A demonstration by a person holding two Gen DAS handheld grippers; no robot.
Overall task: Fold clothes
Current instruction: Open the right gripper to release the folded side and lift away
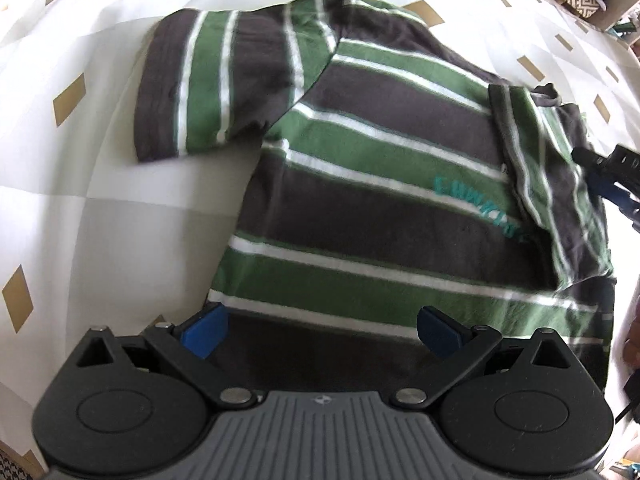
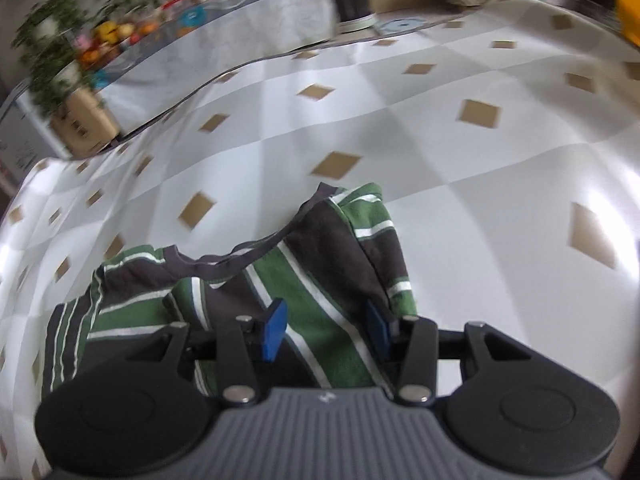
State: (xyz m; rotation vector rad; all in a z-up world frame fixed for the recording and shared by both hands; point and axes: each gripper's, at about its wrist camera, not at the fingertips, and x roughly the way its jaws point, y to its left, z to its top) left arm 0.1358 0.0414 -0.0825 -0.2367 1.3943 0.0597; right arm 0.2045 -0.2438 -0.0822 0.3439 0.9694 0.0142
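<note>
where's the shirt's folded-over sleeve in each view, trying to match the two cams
Left wrist view: the folded-over sleeve lies at the right edge of the striped shirt, beside the right gripper coming in from the right.
Right wrist view: the same sleeve fills the lower centre, running between the gripper's blue pads.
Shared landmark: the dark neckline, top right in the left view, a curved band mid-frame in the right view.

Blurred shelf clutter [image 2: 120, 32] (plants, perhaps fruit) stays unidentifiable; shirt lettering [image 1: 476, 208] partly covered.

right gripper [image 2: 324, 334] | jaws apart | over striped shirt [image 2: 312, 272] | tablecloth [image 2: 440, 128]
</note>
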